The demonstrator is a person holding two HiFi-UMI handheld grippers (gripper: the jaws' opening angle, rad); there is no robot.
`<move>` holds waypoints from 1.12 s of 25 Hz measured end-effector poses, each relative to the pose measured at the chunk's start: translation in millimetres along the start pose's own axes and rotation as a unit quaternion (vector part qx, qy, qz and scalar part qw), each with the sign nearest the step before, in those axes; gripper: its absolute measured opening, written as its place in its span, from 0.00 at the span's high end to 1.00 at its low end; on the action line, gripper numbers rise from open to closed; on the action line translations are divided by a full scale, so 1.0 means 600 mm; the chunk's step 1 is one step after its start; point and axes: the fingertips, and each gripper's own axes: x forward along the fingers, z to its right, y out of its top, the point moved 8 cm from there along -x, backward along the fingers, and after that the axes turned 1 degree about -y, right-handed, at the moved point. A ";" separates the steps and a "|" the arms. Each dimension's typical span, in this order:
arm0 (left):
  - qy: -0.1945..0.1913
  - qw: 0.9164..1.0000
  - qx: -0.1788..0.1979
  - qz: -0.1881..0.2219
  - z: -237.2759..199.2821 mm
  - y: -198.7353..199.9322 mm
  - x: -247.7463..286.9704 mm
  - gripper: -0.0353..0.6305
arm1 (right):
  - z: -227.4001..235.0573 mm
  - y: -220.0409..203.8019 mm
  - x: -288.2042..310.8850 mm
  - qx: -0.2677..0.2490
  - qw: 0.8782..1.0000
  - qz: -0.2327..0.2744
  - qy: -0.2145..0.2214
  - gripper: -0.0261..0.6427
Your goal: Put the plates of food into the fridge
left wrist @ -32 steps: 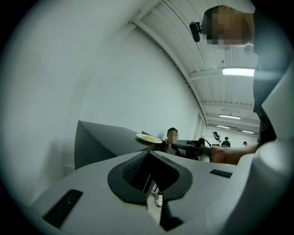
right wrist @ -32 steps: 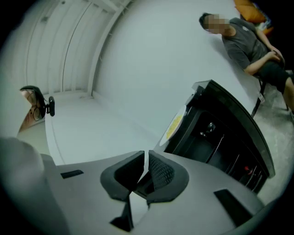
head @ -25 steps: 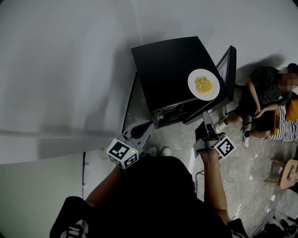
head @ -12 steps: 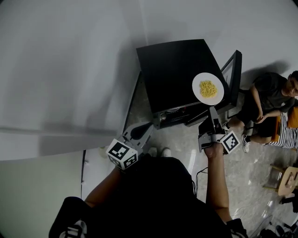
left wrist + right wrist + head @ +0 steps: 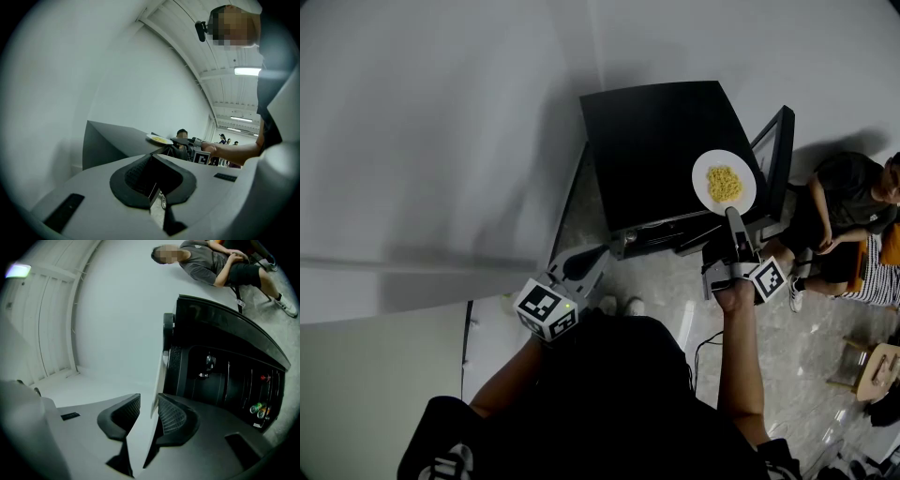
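A white plate of yellow food [image 5: 724, 183] sits on top of the black fridge [image 5: 656, 150], near its right edge. My right gripper [image 5: 731, 214] reaches up to the plate's near rim. Its jaws are opening, and the rim [image 5: 158, 380] stands edge-on between the pads without being pressed. The fridge door [image 5: 773, 155] hangs open at the right, and shelves with bottles [image 5: 258, 408] show inside. My left gripper [image 5: 581, 262] hangs low in front of the fridge, shut and holding nothing. From there the plate [image 5: 159, 138] shows on the fridge top.
A white wall runs behind and to the left of the fridge. People sit on the floor right of the open door [image 5: 844, 220]. A wooden stool [image 5: 877, 361] stands further right. A cable lies on the tiled floor [image 5: 703, 352].
My right gripper has risen from below the fridge front to the plate's rim, and its jaws have spread. The left gripper has stayed put.
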 end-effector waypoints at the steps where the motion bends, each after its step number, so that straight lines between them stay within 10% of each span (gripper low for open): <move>1: 0.000 1.000 0.001 0.000 0.001 0.000 0.001 0.91 | 0.002 0.000 0.001 0.002 1.000 -0.002 -0.003 0.78; 28: -0.033 0.999 -0.005 -0.018 -0.011 0.007 0.056 0.91 | 0.017 -0.012 -0.035 0.067 0.997 -0.013 -0.024 0.90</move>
